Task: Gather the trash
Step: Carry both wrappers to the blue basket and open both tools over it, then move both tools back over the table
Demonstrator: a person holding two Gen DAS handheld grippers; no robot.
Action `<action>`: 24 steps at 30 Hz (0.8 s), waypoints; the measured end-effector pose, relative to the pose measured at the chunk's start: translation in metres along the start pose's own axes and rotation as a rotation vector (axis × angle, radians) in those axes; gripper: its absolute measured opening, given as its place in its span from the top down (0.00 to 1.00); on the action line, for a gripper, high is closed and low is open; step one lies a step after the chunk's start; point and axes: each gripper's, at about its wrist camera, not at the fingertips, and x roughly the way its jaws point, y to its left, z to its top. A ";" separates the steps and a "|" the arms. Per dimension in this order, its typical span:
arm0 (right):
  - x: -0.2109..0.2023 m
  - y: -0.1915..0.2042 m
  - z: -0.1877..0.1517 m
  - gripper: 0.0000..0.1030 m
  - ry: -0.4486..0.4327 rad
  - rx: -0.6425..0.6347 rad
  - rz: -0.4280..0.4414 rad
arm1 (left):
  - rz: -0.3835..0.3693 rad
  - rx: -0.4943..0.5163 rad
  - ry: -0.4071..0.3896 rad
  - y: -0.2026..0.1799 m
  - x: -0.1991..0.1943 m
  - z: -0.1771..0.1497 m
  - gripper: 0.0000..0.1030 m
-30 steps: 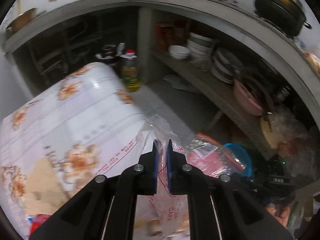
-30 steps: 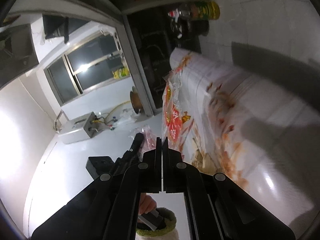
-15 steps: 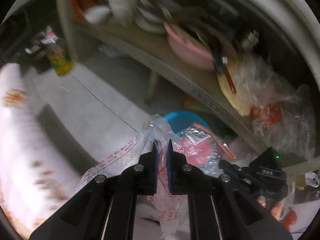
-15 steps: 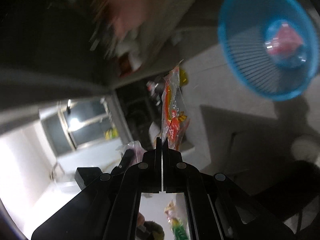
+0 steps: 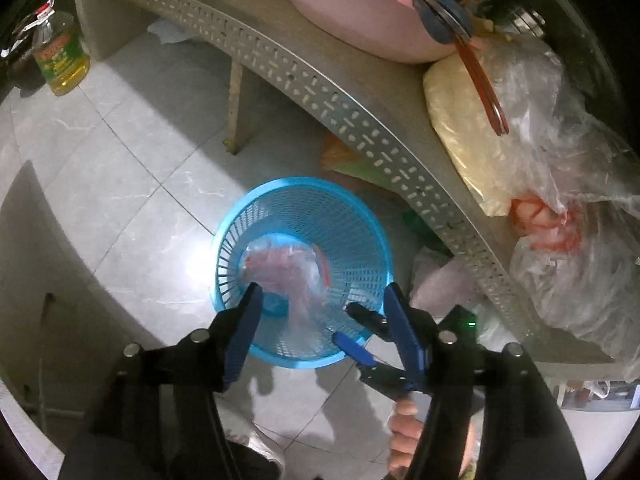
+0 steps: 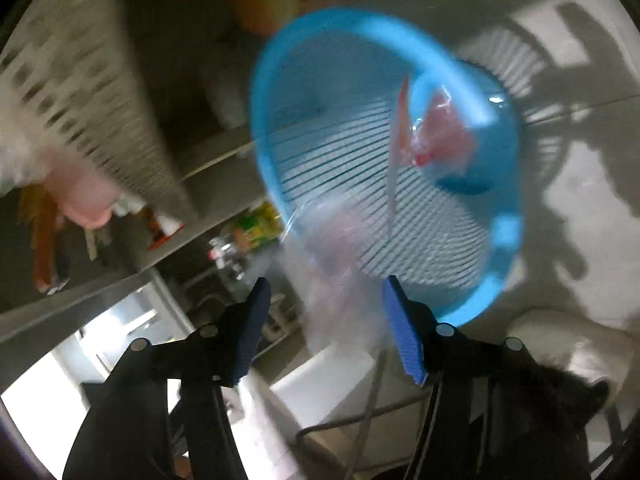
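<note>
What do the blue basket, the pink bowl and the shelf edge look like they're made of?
Blue basket: glossy moulded plastic, judging by its slotted mesh walls. Pink bowl: probably matte plastic, smooth and evenly coloured. Shelf edge: seemingly grey painted metal, a strip punched with regular slots.

Both grippers have swung away from the flowered tablecloth and now point down at a blue basket (image 5: 362, 236) on the floor. The left gripper (image 5: 320, 312) had its jaws clamped on a clear plastic wrapper; they have just been opening, and the wrapper (image 5: 296, 276) now hangs blurred and loose between them, over the basket's mouth. The right gripper (image 6: 326, 314) has likewise just been opening, and its red-printed wrapper (image 6: 340, 276) is a blur between the parted fingers, in front of the basket.
</note>
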 end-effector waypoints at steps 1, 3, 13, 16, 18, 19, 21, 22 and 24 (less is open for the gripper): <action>-0.002 -0.005 0.001 0.40 -0.003 0.014 -0.001 | -0.004 0.003 -0.003 -0.001 -0.001 -0.001 0.38; -0.010 -0.013 0.001 0.37 -0.018 0.021 -0.007 | -0.005 0.014 -0.020 -0.001 -0.007 -0.003 0.37; -0.063 0.015 -0.050 0.25 -0.075 -0.260 -0.149 | -0.052 0.061 -0.178 -0.002 -0.100 -0.029 0.33; -0.076 0.032 -0.084 0.24 -0.046 -0.401 -0.185 | -0.076 0.083 -0.234 0.000 -0.143 -0.051 0.30; -0.087 0.044 -0.107 0.24 -0.042 -0.485 -0.175 | -0.084 0.101 -0.281 0.003 -0.174 -0.072 0.29; -0.091 0.051 -0.118 0.24 -0.044 -0.523 -0.165 | -0.085 0.106 -0.297 0.003 -0.185 -0.079 0.29; -0.104 0.069 -0.149 0.24 -0.050 -0.640 -0.140 | -0.088 0.115 -0.348 0.007 -0.213 -0.103 0.27; -0.111 0.074 -0.161 0.24 -0.059 -0.690 -0.142 | -0.085 0.117 -0.375 0.008 -0.229 -0.118 0.27; -0.121 0.093 -0.194 0.23 -0.078 -0.826 -0.157 | -0.088 0.114 -0.421 0.011 -0.254 -0.145 0.27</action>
